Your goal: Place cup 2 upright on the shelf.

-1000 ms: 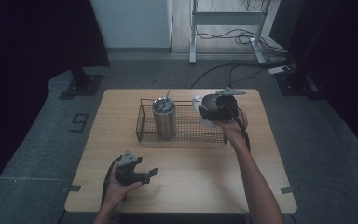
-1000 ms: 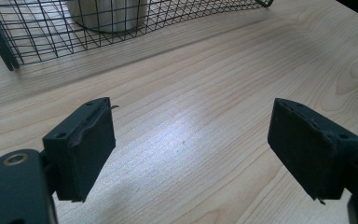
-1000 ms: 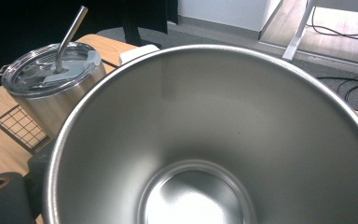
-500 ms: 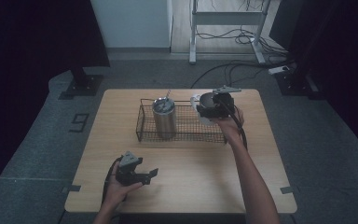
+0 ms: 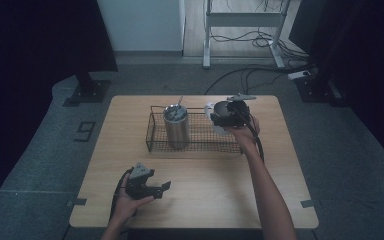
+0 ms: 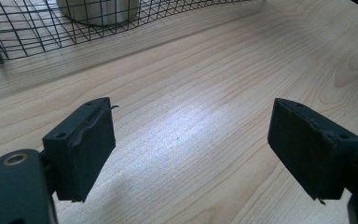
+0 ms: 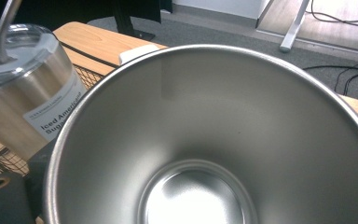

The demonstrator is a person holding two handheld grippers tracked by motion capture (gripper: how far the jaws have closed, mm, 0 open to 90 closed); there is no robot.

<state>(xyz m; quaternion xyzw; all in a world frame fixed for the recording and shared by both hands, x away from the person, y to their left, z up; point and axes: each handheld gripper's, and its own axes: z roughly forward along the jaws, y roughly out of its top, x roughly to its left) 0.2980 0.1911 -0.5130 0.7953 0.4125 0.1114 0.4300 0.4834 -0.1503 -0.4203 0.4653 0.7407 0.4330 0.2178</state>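
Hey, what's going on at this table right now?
A person is working with two handheld grippers. The right gripper holds an empty steel cup over the right end of the wire basket. A lidded steel tumbler with a straw stands in that basket. The left gripper rests near the table's front edge, jaws apart with nothing between them.

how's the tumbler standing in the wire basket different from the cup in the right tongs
The tumbler wears a clear lid with a straw; the cup is open and empty. The tumbler stands upright in the wire basket; the cup is held tilted by the right tongs. The tumbler shows a printed label. Both are stainless steel.
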